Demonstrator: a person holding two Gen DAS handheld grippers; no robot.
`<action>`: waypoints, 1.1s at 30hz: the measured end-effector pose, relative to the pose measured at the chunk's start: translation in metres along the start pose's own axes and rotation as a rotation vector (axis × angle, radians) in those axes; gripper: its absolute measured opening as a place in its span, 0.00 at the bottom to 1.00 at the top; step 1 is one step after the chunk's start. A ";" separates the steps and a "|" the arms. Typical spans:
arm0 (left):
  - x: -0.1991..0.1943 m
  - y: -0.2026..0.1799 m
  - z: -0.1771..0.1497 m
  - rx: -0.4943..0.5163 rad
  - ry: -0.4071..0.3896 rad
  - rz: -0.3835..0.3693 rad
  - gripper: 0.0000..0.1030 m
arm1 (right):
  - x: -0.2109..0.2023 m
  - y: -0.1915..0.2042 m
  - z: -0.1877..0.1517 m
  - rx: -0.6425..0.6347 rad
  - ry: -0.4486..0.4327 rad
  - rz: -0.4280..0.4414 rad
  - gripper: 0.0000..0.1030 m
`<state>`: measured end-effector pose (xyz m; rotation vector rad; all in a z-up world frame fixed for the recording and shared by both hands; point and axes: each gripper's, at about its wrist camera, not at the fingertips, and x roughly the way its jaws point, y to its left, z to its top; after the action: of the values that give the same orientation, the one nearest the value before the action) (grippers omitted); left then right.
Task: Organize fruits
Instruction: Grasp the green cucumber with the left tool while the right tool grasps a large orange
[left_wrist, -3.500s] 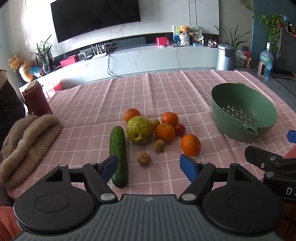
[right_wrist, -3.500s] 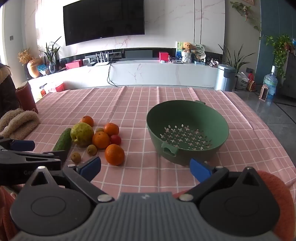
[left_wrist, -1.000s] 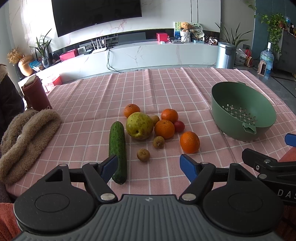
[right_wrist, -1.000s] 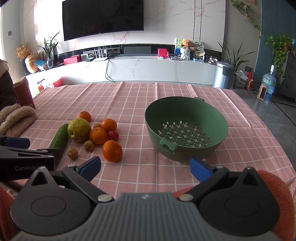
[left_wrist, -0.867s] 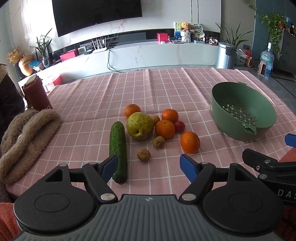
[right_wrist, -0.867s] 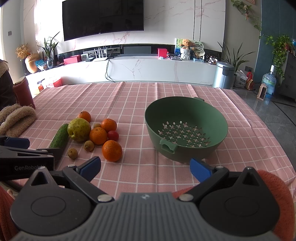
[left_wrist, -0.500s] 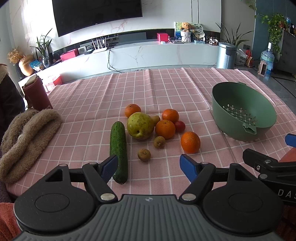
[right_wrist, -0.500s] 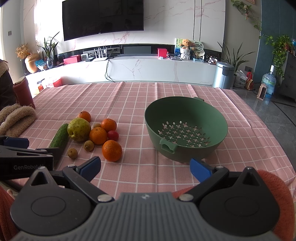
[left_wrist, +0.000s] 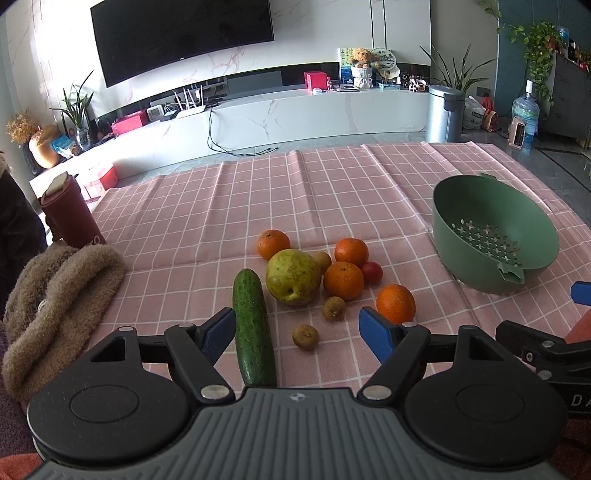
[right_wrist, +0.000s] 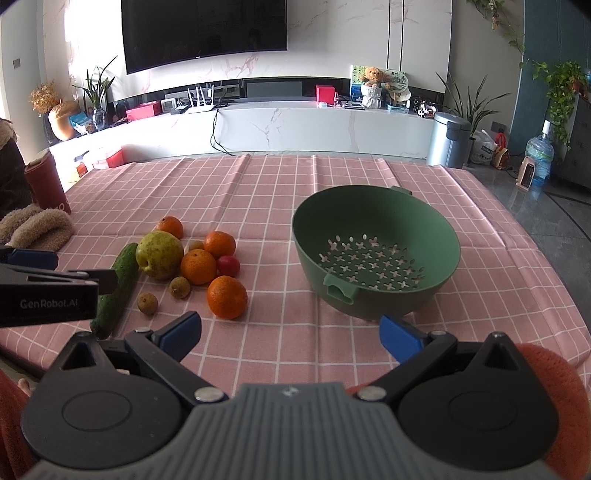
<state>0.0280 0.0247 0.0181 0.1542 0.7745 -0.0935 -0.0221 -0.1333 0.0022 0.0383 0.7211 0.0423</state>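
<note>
A pile of fruit lies on the pink checked cloth: a green pear (left_wrist: 293, 277), several oranges with the nearest one (left_wrist: 396, 303) apart, a small red fruit (left_wrist: 371, 272), two brown kiwis (left_wrist: 306, 336) and a cucumber (left_wrist: 253, 326). An empty green colander (right_wrist: 376, 254) stands to the right of them. My left gripper (left_wrist: 301, 334) is open, low over the cloth's near edge with the cucumber's end and a kiwi between its fingers' line. My right gripper (right_wrist: 290, 336) is open in front of the colander (left_wrist: 493, 236), holding nothing.
A brown fuzzy cloth (left_wrist: 55, 299) and a dark red tumbler (left_wrist: 70, 214) sit at the table's left edge. Beyond the table are a white TV bench, plants and a steel bin (right_wrist: 448, 140). The cloth's near edge runs just under both grippers.
Both grippers have stayed almost still over the last second. Compared with 3.5 s ago, both views have shifted slightly, with the fruit and colander a little higher in frame.
</note>
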 end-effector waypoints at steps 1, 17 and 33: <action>0.002 0.005 0.003 -0.003 0.002 -0.004 0.86 | 0.003 0.000 0.002 0.011 0.008 0.022 0.95; 0.104 0.071 0.006 -0.142 0.214 -0.065 0.75 | 0.101 0.028 0.030 0.120 0.192 0.142 0.66; 0.143 0.082 0.003 -0.222 0.267 -0.150 0.44 | 0.156 0.037 0.031 0.118 0.280 0.133 0.44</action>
<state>0.1431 0.1015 -0.0717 -0.1052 1.0560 -0.1303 0.1147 -0.0884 -0.0754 0.1963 0.9999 0.1347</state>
